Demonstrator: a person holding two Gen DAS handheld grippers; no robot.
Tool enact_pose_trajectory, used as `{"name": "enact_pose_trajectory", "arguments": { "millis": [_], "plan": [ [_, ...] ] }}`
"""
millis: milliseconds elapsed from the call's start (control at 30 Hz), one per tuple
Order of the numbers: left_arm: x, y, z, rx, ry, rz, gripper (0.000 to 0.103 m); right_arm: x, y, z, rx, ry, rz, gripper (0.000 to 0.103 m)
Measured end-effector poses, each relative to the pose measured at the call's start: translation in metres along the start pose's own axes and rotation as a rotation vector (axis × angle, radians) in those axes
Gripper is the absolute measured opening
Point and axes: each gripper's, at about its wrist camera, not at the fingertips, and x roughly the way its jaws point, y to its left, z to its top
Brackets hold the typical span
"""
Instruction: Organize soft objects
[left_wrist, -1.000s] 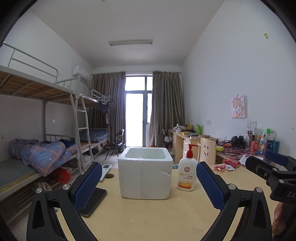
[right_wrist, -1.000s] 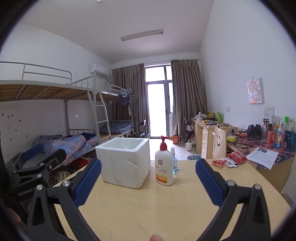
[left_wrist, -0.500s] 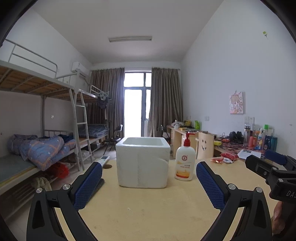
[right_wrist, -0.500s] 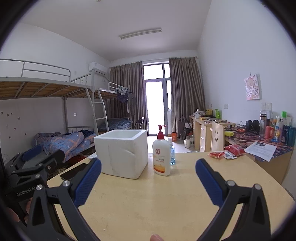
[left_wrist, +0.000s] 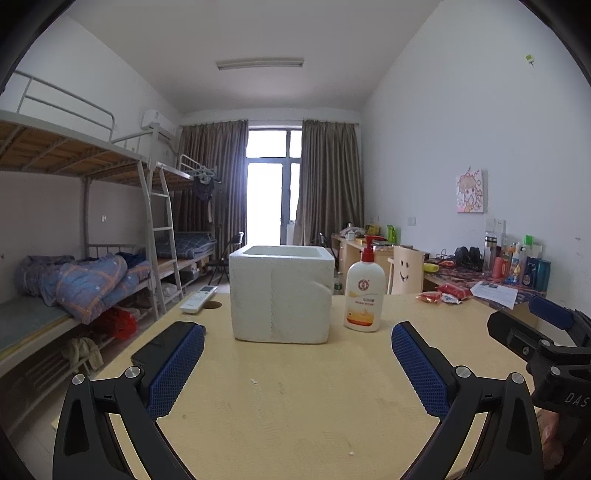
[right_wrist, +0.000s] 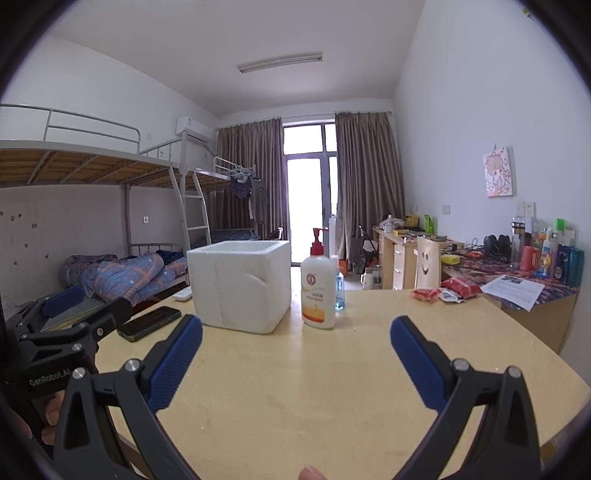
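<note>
Both grippers are hovering low over the pale wooden table (left_wrist: 295, 406), each with its blue-padded fingers spread wide and nothing between them: the left gripper (left_wrist: 297, 363) and the right gripper (right_wrist: 295, 356).

Readable writing is sparse. In the right wrist view, the body of the left gripper is showing "GenRobot.A" in white at the left edge. In the left wrist view, the right gripper's body is showing "DAS" at the right edge. The pump lotion bottle (left_wrist: 364, 291) is wearing a round red emblem and an orange-yellow label whose small print is too blurred to read.

A white foam box (left_wrist: 280, 293), open at the top, is standing in the middle of the table just left of the lotion bottle, apart from it. Whether anything soft is lying inside it cannot be told.

Only the right wrist view is showing a small clear blue bottle (right_wrist: 339, 291) behind the lotion bottle and a dark phone (right_wrist: 149, 323) lying flat to the left of the box. Only the left wrist view is showing the white remote control (left_wrist: 198, 299) clearly, beside a round hole in the tabletop. Red snack packets (right_wrist: 441, 291) are lying at the table's far right in both.
</note>
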Motion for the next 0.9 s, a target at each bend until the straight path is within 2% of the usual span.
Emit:
{"name": "enact_pose_trajectory", "arguments": {
  "millis": [267,900],
  "plan": [
    [-0.013,-0.009,0.001,0.012,-0.007,-0.024,0.102,-0.017,0.002,0.003,-0.009,-0.010,-0.009,0.103],
    [-0.011,-0.007,0.001,0.004,0.003,-0.018,0.102,-0.011,0.003,-0.001,-0.018,0.000,-0.011,0.103]
  ]
}}
